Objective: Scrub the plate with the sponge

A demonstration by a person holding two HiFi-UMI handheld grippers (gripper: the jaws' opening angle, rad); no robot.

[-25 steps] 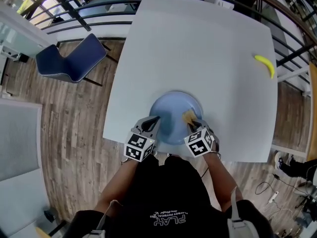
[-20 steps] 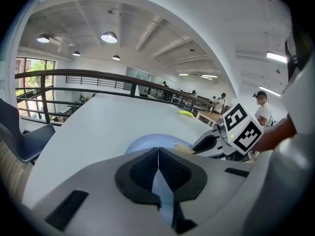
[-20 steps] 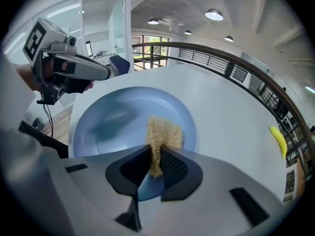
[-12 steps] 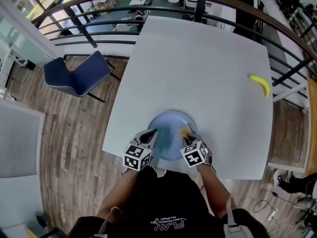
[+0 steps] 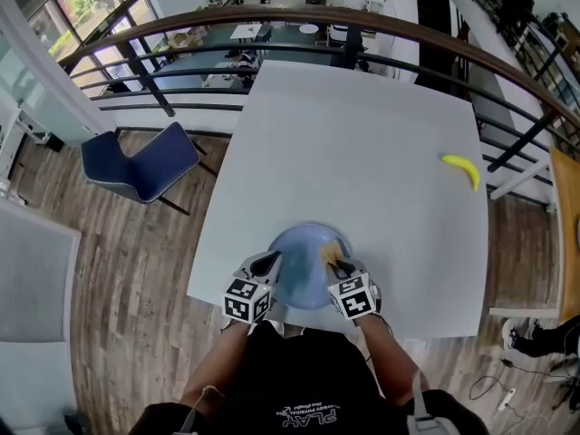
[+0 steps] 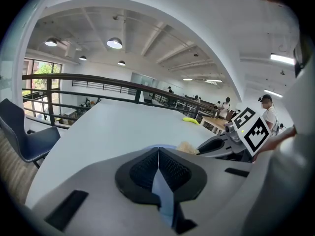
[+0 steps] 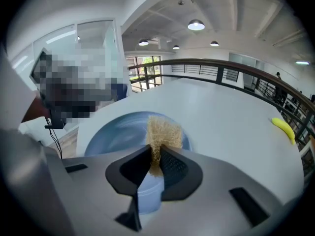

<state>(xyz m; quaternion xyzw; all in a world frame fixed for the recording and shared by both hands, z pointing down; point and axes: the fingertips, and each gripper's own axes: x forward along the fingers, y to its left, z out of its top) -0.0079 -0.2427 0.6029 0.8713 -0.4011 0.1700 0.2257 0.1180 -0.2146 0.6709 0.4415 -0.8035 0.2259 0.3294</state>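
Observation:
A blue plate [image 5: 306,275] lies at the near edge of the white table [image 5: 362,134]. My left gripper [image 5: 269,263] is shut on the plate's left rim; in the left gripper view a blue sliver of plate [image 6: 161,191] shows between the left gripper's [image 6: 158,154] pads. My right gripper [image 5: 335,265] is shut on a tan fibrous sponge [image 5: 330,253], which sits over the right side of the plate. In the right gripper view the sponge [image 7: 163,131] sticks up from the right gripper [image 7: 155,156] above the plate [image 7: 118,132].
A yellow banana [image 5: 462,170] lies near the table's far right edge. A blue chair [image 5: 136,166] stands on the wood floor to the left. A curved railing [image 5: 272,21] runs behind the table.
The head view has tilted, so the plate and both grippers sit lower in the picture. Both grips look the same, and the sponge stays over the plate's right side.

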